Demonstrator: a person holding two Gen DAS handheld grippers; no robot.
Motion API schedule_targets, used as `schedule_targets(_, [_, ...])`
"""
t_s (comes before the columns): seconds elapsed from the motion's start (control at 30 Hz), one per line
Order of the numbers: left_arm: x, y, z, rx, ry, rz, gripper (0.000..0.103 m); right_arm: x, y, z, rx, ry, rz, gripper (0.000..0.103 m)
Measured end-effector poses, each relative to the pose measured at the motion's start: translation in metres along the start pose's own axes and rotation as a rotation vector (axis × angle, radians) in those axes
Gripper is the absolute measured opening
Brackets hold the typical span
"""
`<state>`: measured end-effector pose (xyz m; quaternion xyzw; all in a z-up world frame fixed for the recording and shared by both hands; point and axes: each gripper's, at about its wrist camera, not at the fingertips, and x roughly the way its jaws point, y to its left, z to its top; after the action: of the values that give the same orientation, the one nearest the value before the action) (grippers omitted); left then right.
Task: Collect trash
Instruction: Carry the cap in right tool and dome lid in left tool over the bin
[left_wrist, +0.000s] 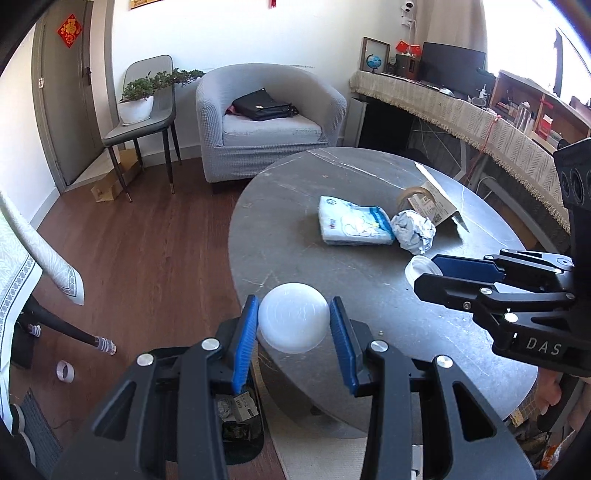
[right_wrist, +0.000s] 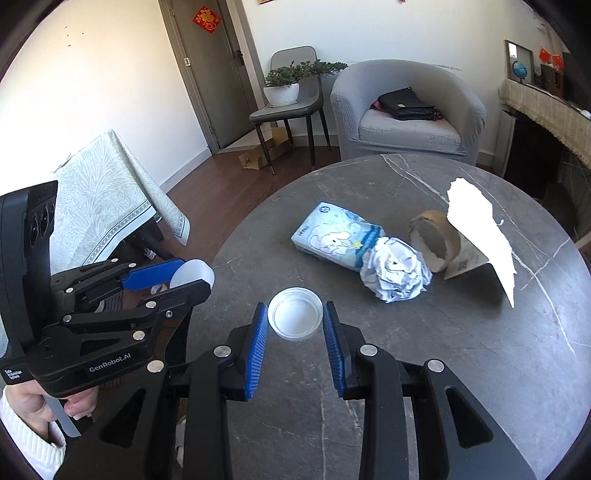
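Note:
My left gripper (left_wrist: 293, 319) is shut on a translucent white plastic cup (left_wrist: 293, 322), held at the round table's left edge above a black trash bin (left_wrist: 240, 424) on the floor; it also shows in the right wrist view (right_wrist: 192, 275). My right gripper (right_wrist: 295, 317) is open, its blue pads either side of a white plastic lid (right_wrist: 295, 317) lying on the grey table (right_wrist: 480, 350). Further back lie a blue tissue pack (right_wrist: 336, 236), a crumpled paper ball (right_wrist: 395, 273), a tape roll core (right_wrist: 434, 240) and torn white paper (right_wrist: 480, 229).
A grey armchair (left_wrist: 266, 118) with a black bag, a chair holding a potted plant (left_wrist: 138, 99), and a cloth-covered table (right_wrist: 103, 206) stand around. A tape roll (left_wrist: 65, 371) lies on the wood floor. A draped counter (left_wrist: 480, 122) runs along the right.

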<state>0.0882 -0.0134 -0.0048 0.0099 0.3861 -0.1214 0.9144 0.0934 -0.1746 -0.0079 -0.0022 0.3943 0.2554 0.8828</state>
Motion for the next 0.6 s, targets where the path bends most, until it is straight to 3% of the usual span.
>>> schedule_targets(0.2, [-0.008, 0.036, -0.006, -0.061, -0.017, 0.033, 0.042, 0.007, 0.024, 0.008, -0.026, -0.010, 0.053, 0.031])
schedule_targets(0.6, [-0.006, 0.076, -0.034, -0.085, 0.053, 0.061, 0.042, 0.032, 0.064, 0.020, -0.080, 0.013, 0.094, 0.031])
